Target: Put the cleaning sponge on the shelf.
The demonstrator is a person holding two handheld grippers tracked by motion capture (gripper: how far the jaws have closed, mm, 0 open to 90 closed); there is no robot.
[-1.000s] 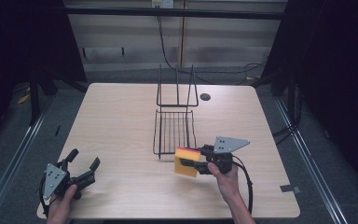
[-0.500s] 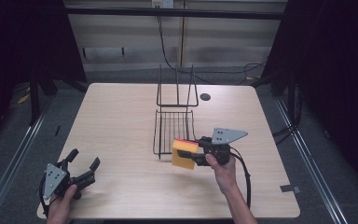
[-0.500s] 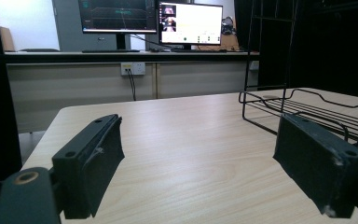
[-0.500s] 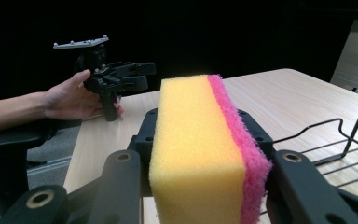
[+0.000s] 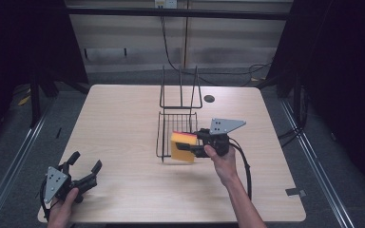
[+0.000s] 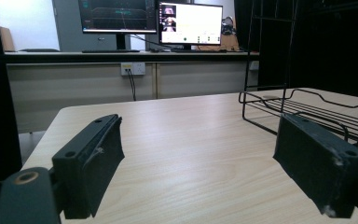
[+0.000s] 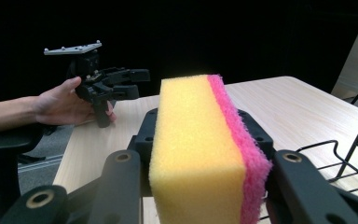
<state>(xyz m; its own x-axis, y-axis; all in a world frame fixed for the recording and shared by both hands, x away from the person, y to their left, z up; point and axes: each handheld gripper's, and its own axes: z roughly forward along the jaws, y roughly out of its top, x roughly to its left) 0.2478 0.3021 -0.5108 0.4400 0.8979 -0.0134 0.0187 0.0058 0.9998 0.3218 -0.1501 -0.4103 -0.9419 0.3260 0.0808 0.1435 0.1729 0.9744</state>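
In the high view the right gripper (image 5: 190,148) sits just right of the frame's centre, held by the person's right hand (image 5: 223,159), and its fingers are clamped on a yellow sponge with a pink scouring layer (image 5: 183,146). The sponge is lifted clear of the desk (image 5: 119,118) and hangs at the near right corner of the black wire rack (image 5: 176,133), overlapping the rack's low tray edge from this angle; whether it touches the wire I cannot tell. In the right gripper view the sponge (image 7: 200,149) stands on edge in the lower middle of the frame, yellow face to the left and pink layer to the right, pressed between the two black fingers (image 7: 121,186). The left gripper (image 5: 83,168) rests at the lower left of the high view, low over the desk near its front edge, well apart from the sponge. In the left gripper view its fingers (image 6: 93,163) stand wide with nothing between them, and the wire rack (image 6: 307,112) shows at the right of that frame.
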